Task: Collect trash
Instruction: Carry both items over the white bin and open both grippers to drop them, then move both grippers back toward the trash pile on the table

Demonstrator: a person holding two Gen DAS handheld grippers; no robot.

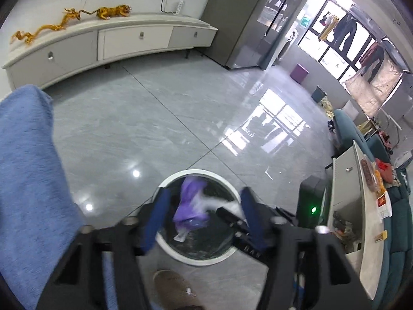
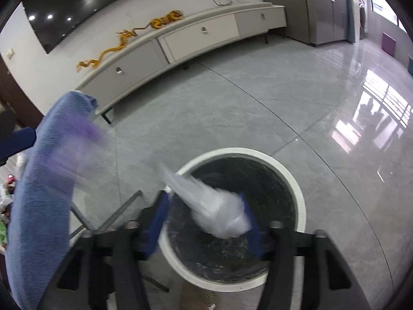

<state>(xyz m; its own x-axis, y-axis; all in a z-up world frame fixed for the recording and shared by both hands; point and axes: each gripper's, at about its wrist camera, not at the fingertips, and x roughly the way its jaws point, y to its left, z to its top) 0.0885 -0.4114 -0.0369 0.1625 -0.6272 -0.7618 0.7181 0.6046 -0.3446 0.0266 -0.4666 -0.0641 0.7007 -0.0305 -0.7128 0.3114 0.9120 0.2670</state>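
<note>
**Both claws hang open over the bin, wrappers in mid-air**

Both grippers point down at a round white-rimmed bin (image 1: 233, 188) standing on the glossy grey tile floor (image 1: 155, 118). The bin has a dark liner inside.

The left gripper (image 1: 204, 214) has its blue-padded jaws spread apart, about as wide as the bin's mouth looks from its own camera. Between them, not pinched by either pad, a purple plastic wrapper (image 1: 189, 201) sits above the bin's opening, blurred, with a clear tail trailing below it. In the same view the black tip of the other tool pokes in from the right, next to a smear of white plastic.

The right gripper (image 2: 204, 219) also stands open. A clear, whitish plastic bag (image 2: 219, 217) is between its jaws over the bin's opening, streaked with motion; it lies close against the right pad, but I cannot tell whether it touches it, and the left pad is clear of it.

A blue towel-like cloth (image 2: 44, 180) hangs at the left of both views. In the right camera a purple smear crosses it, too blurred to read well.

Behind, a long white cabinet (image 1: 108, 44) runs along the wall with golden dragon figures (image 1: 51, 28) on top. A low pale table (image 1: 361, 206) holding clutter stands to the right of the bin.
</note>
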